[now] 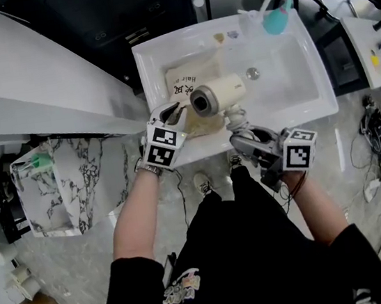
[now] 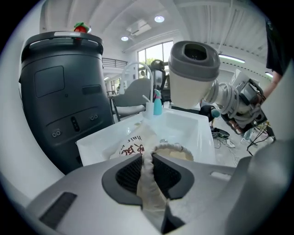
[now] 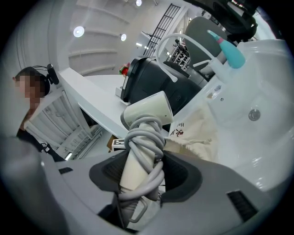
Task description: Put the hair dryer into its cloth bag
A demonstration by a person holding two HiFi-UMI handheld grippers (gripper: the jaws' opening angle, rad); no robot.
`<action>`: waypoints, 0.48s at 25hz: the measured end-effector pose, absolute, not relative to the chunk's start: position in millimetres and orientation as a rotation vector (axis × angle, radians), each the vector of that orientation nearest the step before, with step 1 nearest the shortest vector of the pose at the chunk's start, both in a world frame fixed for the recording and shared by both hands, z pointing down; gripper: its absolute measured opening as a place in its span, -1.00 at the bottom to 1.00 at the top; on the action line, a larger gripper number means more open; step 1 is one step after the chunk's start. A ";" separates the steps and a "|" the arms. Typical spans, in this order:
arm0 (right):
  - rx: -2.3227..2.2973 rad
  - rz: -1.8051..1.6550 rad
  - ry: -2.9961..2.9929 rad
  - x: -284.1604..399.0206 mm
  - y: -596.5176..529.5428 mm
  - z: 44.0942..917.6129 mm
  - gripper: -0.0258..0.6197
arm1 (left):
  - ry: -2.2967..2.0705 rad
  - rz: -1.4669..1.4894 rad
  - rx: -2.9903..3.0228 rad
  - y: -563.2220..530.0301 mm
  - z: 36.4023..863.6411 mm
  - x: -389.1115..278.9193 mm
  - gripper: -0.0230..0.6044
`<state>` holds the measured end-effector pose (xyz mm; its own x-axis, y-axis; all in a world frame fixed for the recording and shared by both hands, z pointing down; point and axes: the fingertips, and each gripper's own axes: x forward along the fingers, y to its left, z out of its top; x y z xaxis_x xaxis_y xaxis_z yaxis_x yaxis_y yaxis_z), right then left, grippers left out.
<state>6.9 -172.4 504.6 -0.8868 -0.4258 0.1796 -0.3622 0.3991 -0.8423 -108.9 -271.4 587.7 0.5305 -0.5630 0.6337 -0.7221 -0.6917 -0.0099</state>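
The left gripper (image 2: pixel 148 160) fingers pinch the limp cloth bag (image 2: pixel 133 148) at its rim; right gripper (image 3: pixel 142 173) fingers clamp the rigid hair dryer (image 3: pixel 147 112) by its handle.

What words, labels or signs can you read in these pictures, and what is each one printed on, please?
"Hair": dark print on the cloth bag in the sink; what follows it cannot be made out.
Red characters beside it on the same bag: too blurred to read.
Hair dryer: no legible label.
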 end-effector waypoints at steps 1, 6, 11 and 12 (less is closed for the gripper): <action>-0.712 -1.528 2.587 4.7 -170.6 506.9 -0.25 | -1.080 0.898 2.513 -271.7 587.6 -109.1 -0.74; -0.694 -1.663 2.574 3.7 -153.8 535.3 -0.25 | -1.078 0.864 2.487 -275.7 588.6 -108.4 -0.74; -0.637 -1.762 2.618 0.2 -130.2 558.4 -0.25 | -1.072 0.849 2.478 -278.0 589.2 -109.9 -0.74; -0.625 -1.783 2.631 -0.5 -125.0 563.2 -0.25 | -1.071 0.846 2.477 -278.2 589.2 -110.4 -0.74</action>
<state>-0.5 -125.0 563.2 -0.9209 -0.2596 0.2906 -0.3662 0.3212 -0.8734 -110.4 -278.2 589.2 0.5454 -0.5553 0.6279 -0.7394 -0.6715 0.0483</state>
